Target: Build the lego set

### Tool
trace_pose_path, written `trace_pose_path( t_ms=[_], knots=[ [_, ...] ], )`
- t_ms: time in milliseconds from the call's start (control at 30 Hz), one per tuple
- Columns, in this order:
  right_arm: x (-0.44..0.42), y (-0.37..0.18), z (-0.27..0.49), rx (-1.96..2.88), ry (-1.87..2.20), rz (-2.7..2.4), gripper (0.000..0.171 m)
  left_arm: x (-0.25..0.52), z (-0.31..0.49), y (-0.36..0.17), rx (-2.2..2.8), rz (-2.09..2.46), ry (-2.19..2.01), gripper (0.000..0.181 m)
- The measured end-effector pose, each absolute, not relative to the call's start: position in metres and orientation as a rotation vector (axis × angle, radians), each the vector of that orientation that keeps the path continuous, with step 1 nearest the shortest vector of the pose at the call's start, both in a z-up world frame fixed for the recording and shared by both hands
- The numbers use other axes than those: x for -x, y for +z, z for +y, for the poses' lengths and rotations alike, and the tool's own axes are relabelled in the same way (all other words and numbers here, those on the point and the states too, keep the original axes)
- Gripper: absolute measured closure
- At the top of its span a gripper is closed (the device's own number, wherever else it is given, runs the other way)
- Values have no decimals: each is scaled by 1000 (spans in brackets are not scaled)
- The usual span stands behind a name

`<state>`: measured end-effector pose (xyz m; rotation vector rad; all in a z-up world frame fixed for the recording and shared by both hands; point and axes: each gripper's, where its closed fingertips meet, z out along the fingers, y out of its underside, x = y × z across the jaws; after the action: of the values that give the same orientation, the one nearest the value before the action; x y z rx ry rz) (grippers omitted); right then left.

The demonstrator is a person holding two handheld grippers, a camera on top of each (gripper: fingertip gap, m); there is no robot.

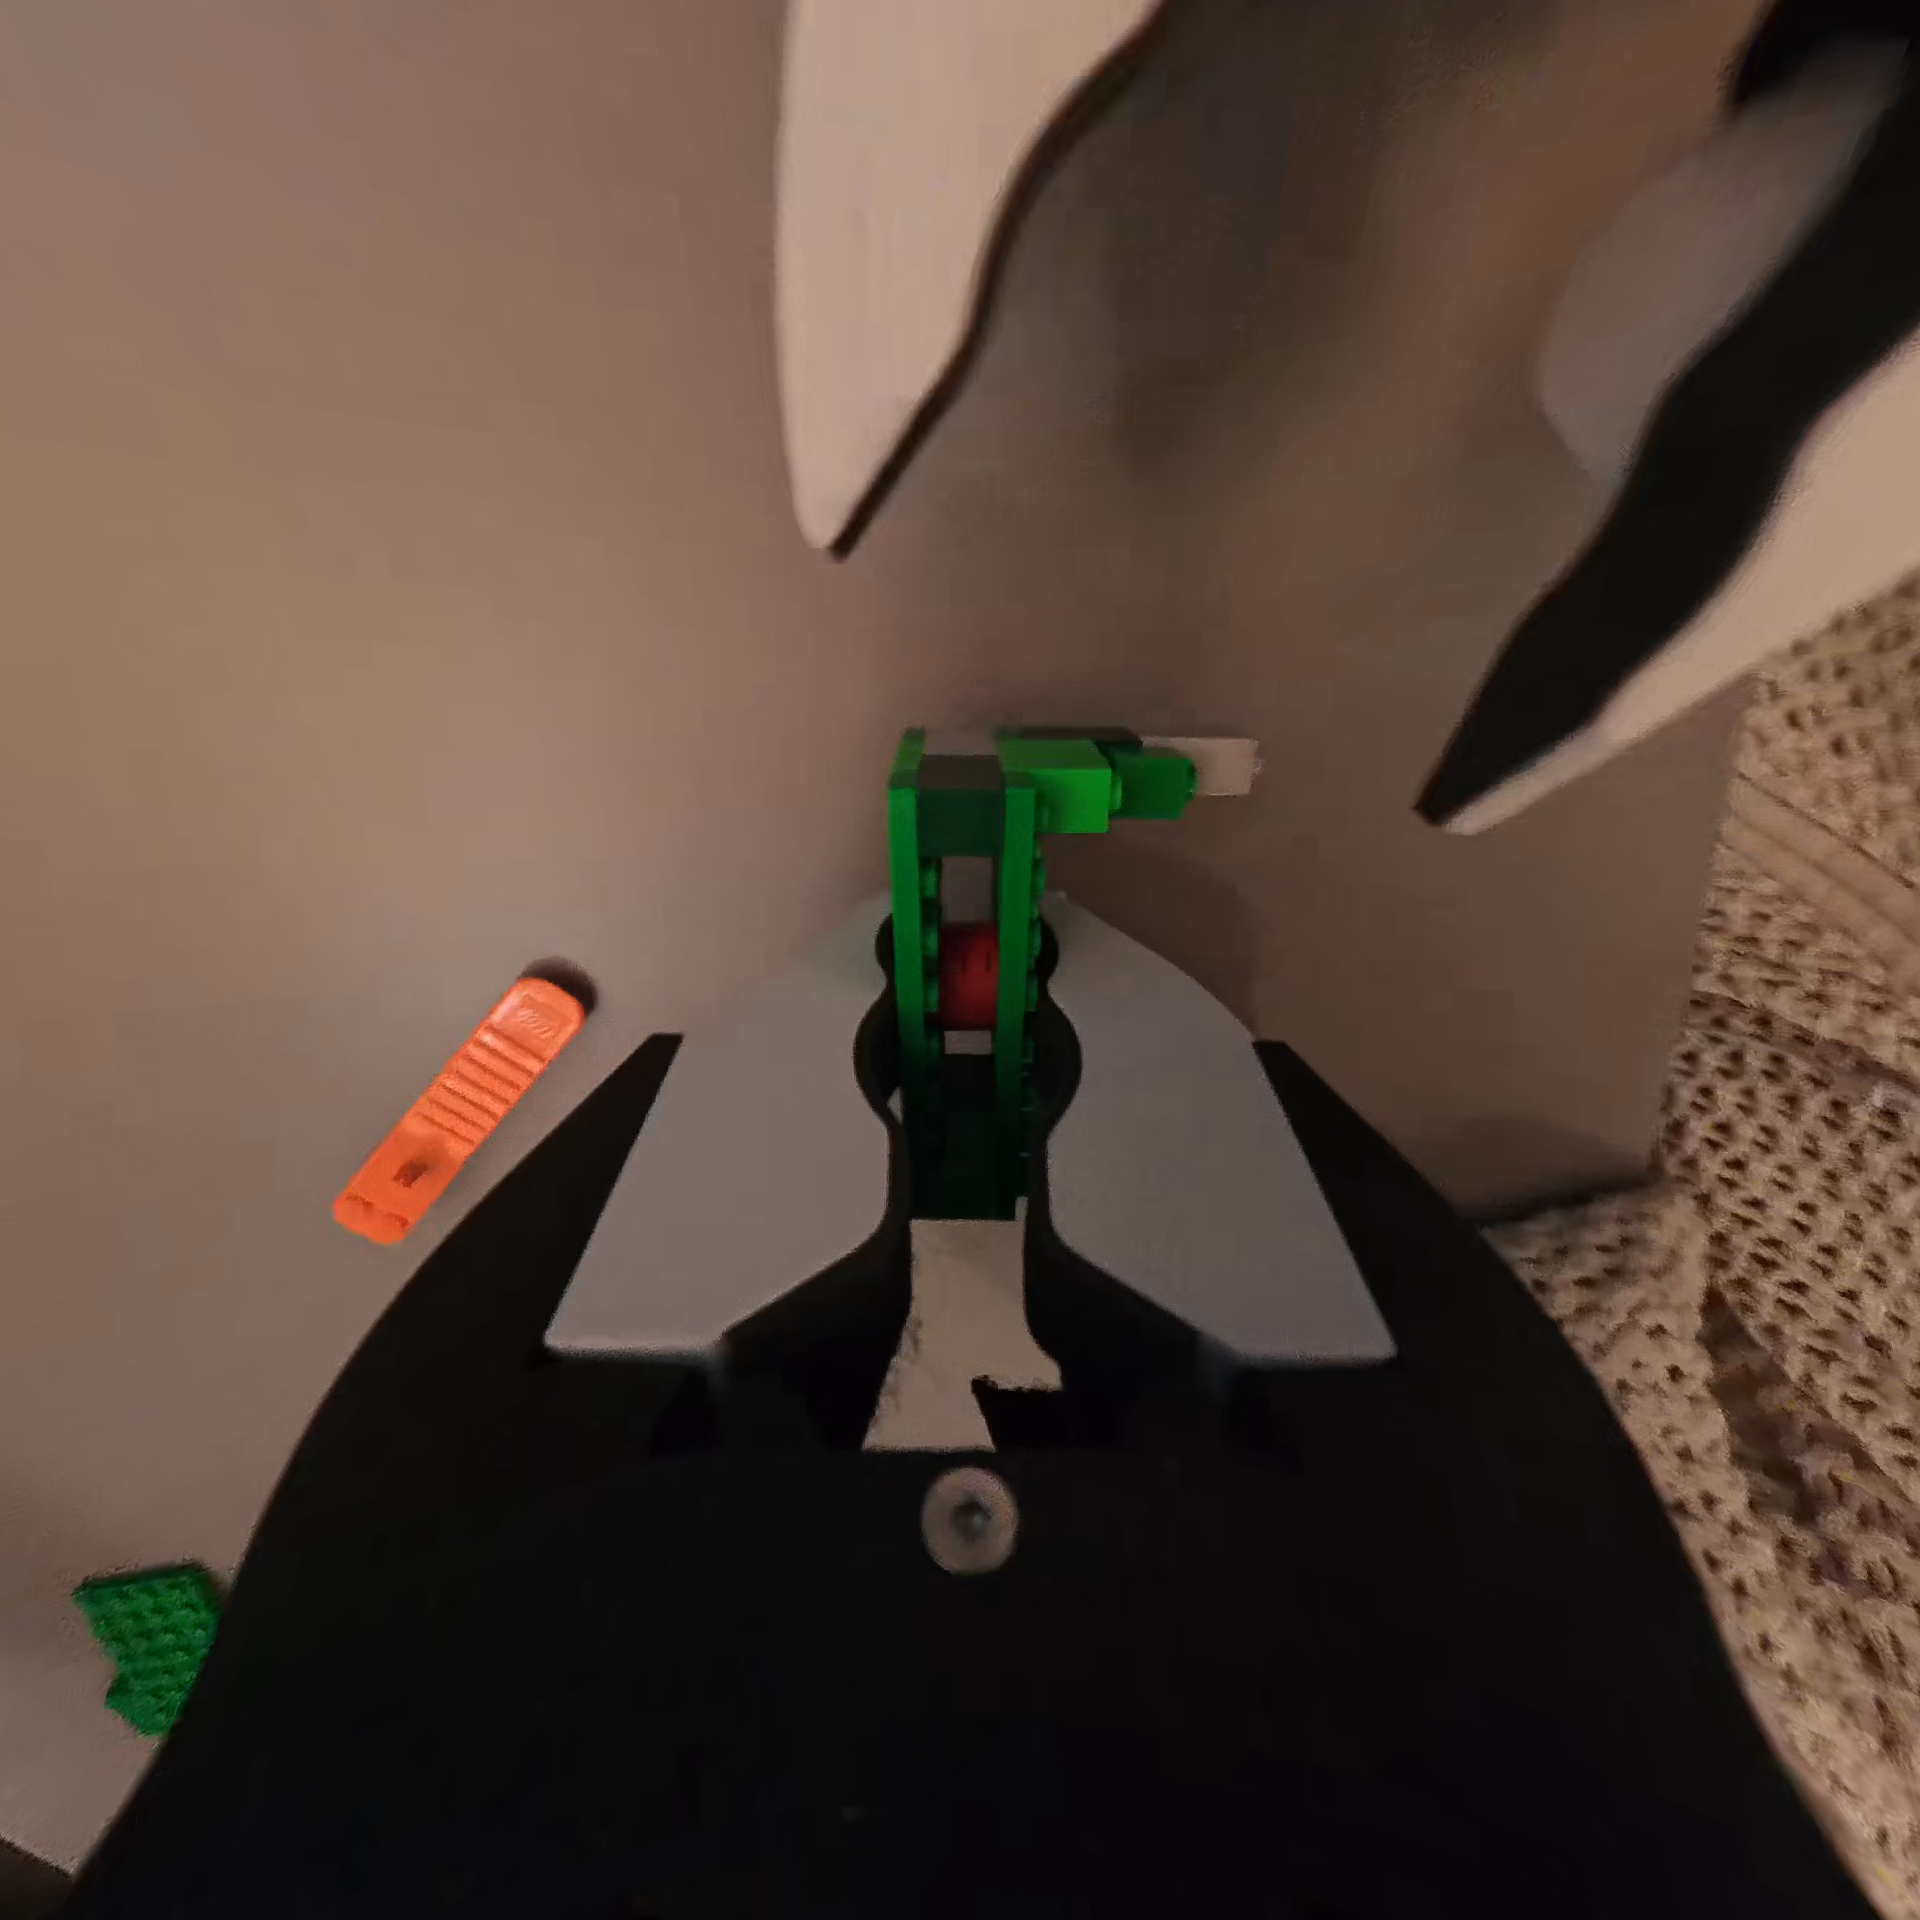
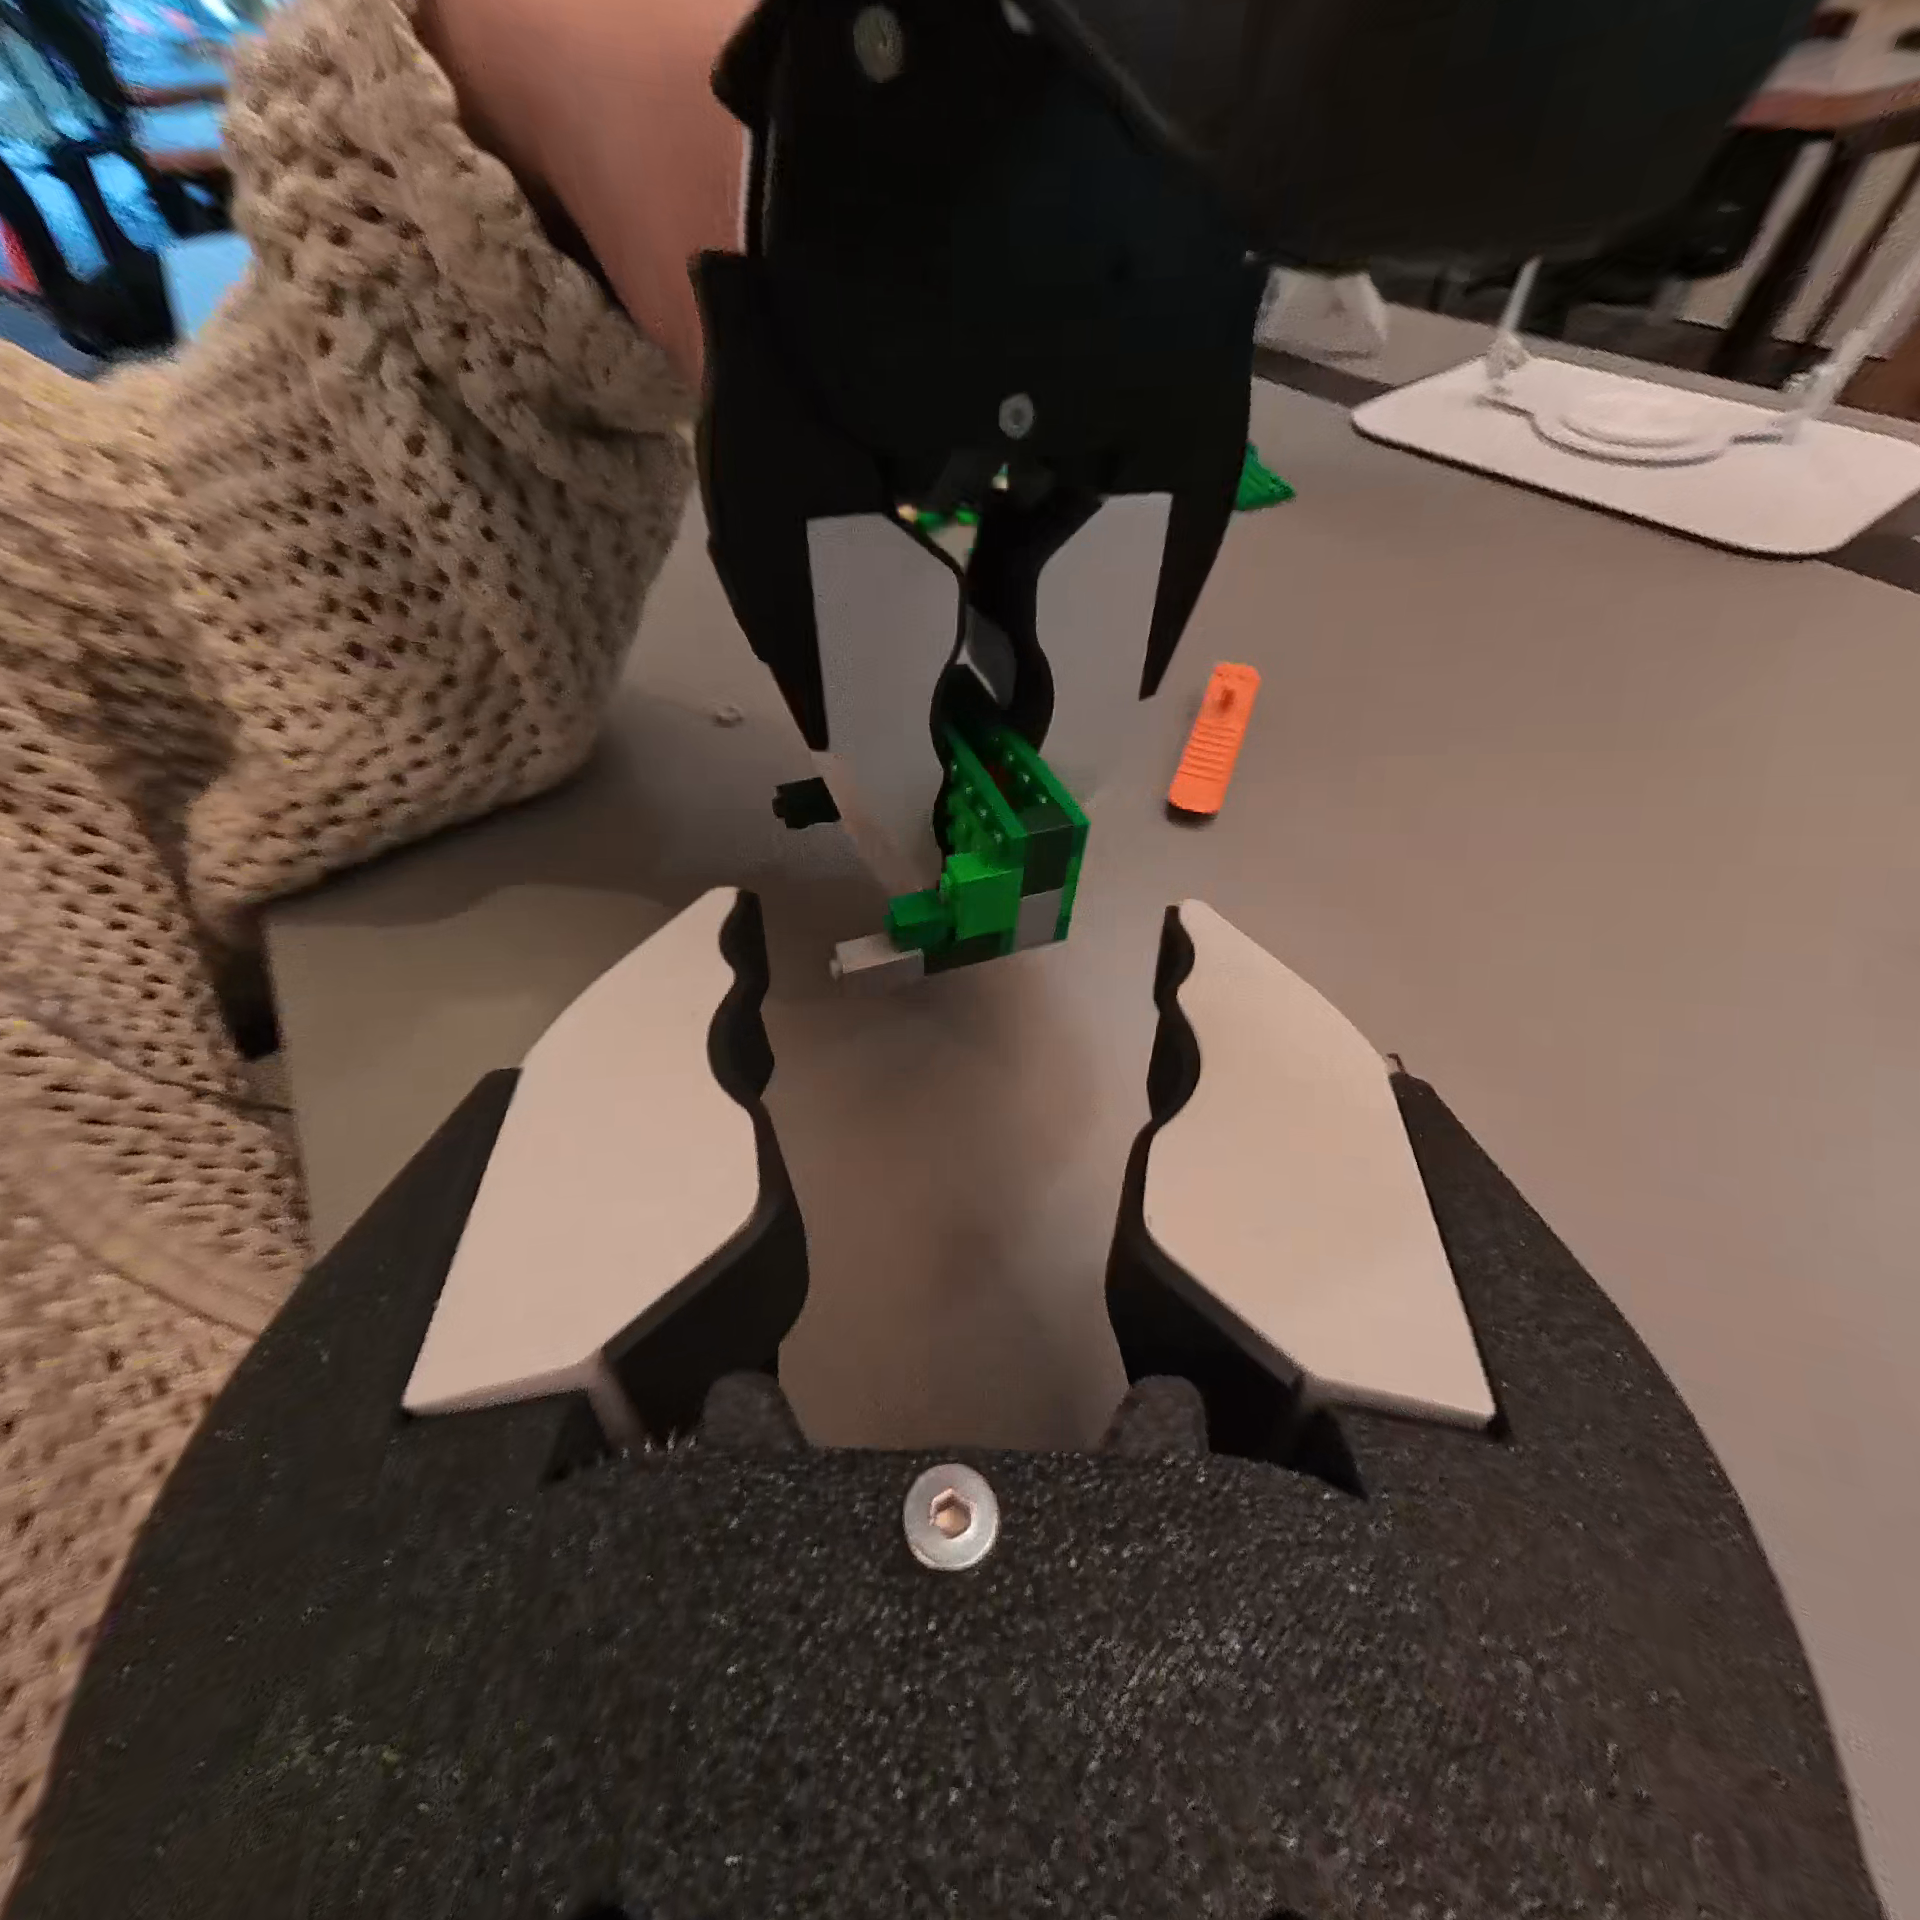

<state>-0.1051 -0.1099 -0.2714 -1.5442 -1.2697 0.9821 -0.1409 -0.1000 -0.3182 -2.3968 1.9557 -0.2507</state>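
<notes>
My left gripper [image 1: 966,935] is shut on a green Lego assembly [image 1: 971,831] with a red round piece inside and a grey bar sticking out to the right at its far end. It holds the assembly just above the grey table. In the right wrist view the same gripper [image 2: 971,821] comes down from above with the assembly [image 2: 1003,883] at its tip. My right gripper [image 2: 961,914] is open and empty, facing the assembly from a short way off. Its fingertips [image 1: 1455,810] show blurred at the top of the left wrist view.
An orange brick separator [image 1: 468,1101] lies on the table, left of the assembly; it also shows in the right wrist view [image 2: 1214,740]. A green plate [image 1: 151,1642] lies at lower left. A small black piece [image 2: 802,802] lies on the table. A knitted beige sleeve [image 2: 312,520] is at left. A white mat [image 2: 1621,457] lies at back right.
</notes>
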Motion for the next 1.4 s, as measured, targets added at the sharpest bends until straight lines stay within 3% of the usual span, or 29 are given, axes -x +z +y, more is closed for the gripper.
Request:
trace_pose_path(
  t_ms=[300,1400],
  knots=[
    [117,-260,-139,1442,1071,-1375,112,135,-127,-290,2240,2073,-246,162],
    [115,-245,-157,1386,1160,-1465,132,129,-144,-282,2116,2182,-286,161]
  ],
)
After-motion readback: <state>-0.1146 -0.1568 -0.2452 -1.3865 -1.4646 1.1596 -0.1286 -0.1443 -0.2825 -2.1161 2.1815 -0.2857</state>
